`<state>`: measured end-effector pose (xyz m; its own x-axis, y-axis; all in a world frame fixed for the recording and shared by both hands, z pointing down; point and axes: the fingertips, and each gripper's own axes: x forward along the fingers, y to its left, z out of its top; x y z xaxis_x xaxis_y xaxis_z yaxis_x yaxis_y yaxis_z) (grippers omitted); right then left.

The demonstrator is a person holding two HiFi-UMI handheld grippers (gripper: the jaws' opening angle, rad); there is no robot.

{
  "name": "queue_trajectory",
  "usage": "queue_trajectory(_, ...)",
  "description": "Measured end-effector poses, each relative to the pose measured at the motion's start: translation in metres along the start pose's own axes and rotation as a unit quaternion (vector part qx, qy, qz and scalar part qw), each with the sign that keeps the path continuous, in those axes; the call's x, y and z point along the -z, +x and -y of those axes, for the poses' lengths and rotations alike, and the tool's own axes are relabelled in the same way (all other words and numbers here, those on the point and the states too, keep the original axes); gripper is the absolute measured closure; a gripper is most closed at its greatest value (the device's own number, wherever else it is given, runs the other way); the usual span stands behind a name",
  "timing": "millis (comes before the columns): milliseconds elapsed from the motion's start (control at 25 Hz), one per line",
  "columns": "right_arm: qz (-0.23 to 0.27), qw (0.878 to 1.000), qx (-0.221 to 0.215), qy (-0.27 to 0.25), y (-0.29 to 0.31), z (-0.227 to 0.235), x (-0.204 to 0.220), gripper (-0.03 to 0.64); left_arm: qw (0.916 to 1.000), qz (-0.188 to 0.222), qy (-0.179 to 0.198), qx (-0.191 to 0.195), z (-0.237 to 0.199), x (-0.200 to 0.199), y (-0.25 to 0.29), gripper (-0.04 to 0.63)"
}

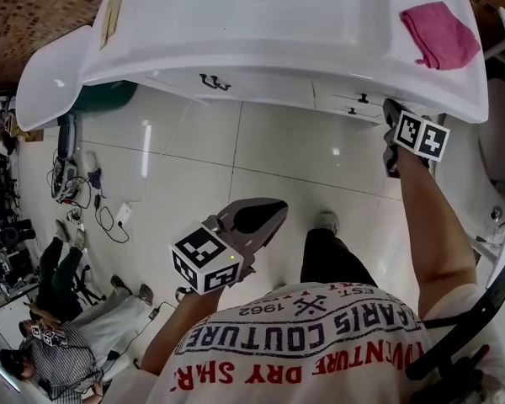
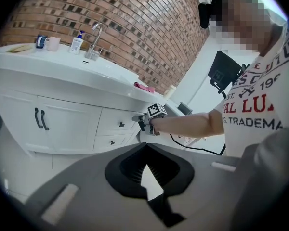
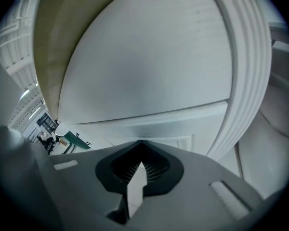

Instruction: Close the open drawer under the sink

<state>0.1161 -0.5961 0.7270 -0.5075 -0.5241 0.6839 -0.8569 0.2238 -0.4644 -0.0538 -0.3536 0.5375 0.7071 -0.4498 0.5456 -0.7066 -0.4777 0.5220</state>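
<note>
The white cabinet under the sink [image 1: 261,32] has two small drawers at its right end, an upper drawer [image 2: 119,121] and a lower drawer [image 2: 111,141], each with a dark knob. Both fronts look about flush with the cabinet; I cannot tell if a gap is left. My right gripper [image 1: 390,108] is shut and sits at the upper drawer's right end, just under the counter edge. In the right gripper view the right gripper [image 3: 140,143] is close against a white panelled front [image 3: 149,124]. My left gripper [image 1: 279,209] hangs shut and empty over the floor, well back from the cabinet.
A pink cloth [image 1: 442,34] lies on the counter's right side. A tap [image 2: 97,32], a soap bottle [image 2: 77,42] and a cup [image 2: 52,43] stand at the back. Double doors [image 1: 212,81] are shut. Cables [image 1: 109,217] and seated people [image 1: 59,343] are at left.
</note>
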Motion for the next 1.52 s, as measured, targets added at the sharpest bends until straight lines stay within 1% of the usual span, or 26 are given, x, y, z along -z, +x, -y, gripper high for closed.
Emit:
queue_trajectory(80,0.004,1.000,-0.002,-0.005,-0.001,-0.003,-0.001,0.609,1.0000,0.004,0.002,-0.001,0.000,-0.001,-0.002,0.612)
queue_trajectory(200,-0.007,0.999,-0.034,-0.011,-0.012,-0.017,0.010,0.609,1.0000,0.008,0.004,0.004,0.004,0.000,-0.004,0.612)
queue_trajectory(320,-0.032,0.996,-0.065,-0.059,-0.041,-0.040,0.036,0.609,0.9997,0.013,0.014,0.013,0.012,-0.001,-0.008,0.612)
queue_trajectory(440,-0.040,0.987,-0.118,-0.104,-0.095,-0.080,0.066,0.609,0.9990,0.027,0.027,0.021,0.021,-0.002,-0.016,0.612)
queue_trajectory(600,-0.038,0.970,-0.198,-0.139,-0.183,-0.153,0.098,0.609,0.9969,0.047,0.053,0.034,0.038,0.001,-0.032,0.612)
queue_trajectory(680,-0.028,0.963,-0.225,-0.146,-0.225,-0.189,0.110,0.609,0.9955,0.056,0.065,0.041,0.052,0.006,-0.045,0.611)
queue_trajectory(760,-0.015,0.958,-0.242,-0.155,-0.262,-0.220,0.122,0.609,0.9940,0.064,0.076,0.046,0.068,0.012,-0.061,0.611)
queue_trajectory(920,0.014,0.948,-0.246,-0.201,-0.326,-0.267,0.149,0.609,0.9884,0.091,0.107,0.058,0.112,0.025,-0.102,0.611)
queue_trajectory(1040,0.043,0.943,-0.243,-0.225,-0.376,-0.301,0.178,0.609,0.9821,0.109,0.138,0.068,0.156,0.049,-0.142,0.612)
queue_trajectory(1120,0.062,0.940,-0.243,-0.232,-0.412,-0.324,0.205,0.611,0.9777,0.116,0.158,0.074,0.187,0.073,-0.172,0.611)
queue_trajectory(1320,0.100,0.933,-0.236,-0.254,-0.500,-0.382,0.291,0.611,0.9666,0.130,0.203,0.087,0.265,0.144,-0.252,0.612)
queue_trajectory(1440,0.117,0.930,-0.235,-0.257,-0.541,-0.407,0.338,0.611,0.9616,0.134,0.221,0.094,0.302,0.184,-0.291,0.612)
queue_trajectory(1520,0.126,0.929,-0.233,-0.257,-0.565,-0.423,0.360,0.611,0.9592,0.135,0.228,0.099,0.323,0.205,-0.315,0.612)
